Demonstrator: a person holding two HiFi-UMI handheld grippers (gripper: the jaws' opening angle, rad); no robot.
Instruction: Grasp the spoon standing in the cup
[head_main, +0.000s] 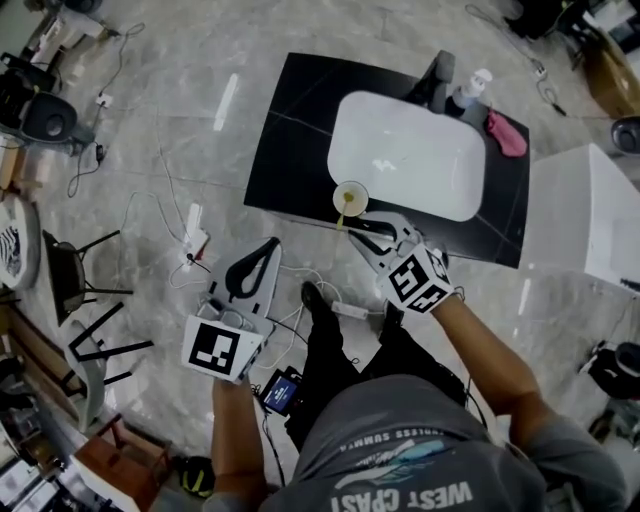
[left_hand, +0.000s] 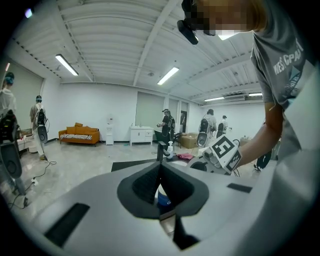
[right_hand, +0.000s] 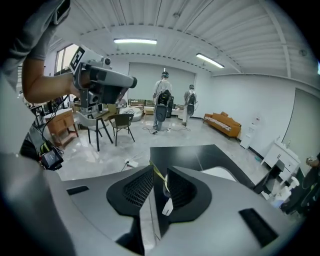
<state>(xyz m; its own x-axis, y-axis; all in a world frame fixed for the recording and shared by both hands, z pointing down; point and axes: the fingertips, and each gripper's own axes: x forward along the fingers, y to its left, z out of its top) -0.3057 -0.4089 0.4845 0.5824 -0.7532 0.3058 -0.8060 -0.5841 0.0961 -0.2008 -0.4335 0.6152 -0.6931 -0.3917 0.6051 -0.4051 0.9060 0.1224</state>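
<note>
A pale cup (head_main: 350, 194) stands on the black table (head_main: 290, 130) at the front rim of the white basin, with a yellow spoon (head_main: 345, 208) upright in it. My right gripper (head_main: 353, 228) reaches up to the cup from below. In the right gripper view the right gripper (right_hand: 159, 171) is open, and the thin yellow spoon handle (right_hand: 157, 173) runs through the gap between its jaws with room on both sides. My left gripper (head_main: 272, 243) hangs over the floor, left of the table. In its own view the left gripper (left_hand: 160, 164) has its tips together on nothing.
A white basin (head_main: 410, 155) is set in the table, with a dark faucet (head_main: 437, 75), a spray bottle (head_main: 472, 88) and a pink cloth (head_main: 508, 135) behind it. A white cabinet (head_main: 590, 215) stands at the right. Cables and a power strip (head_main: 195, 240) lie on the floor; chairs (head_main: 80, 285) at the left.
</note>
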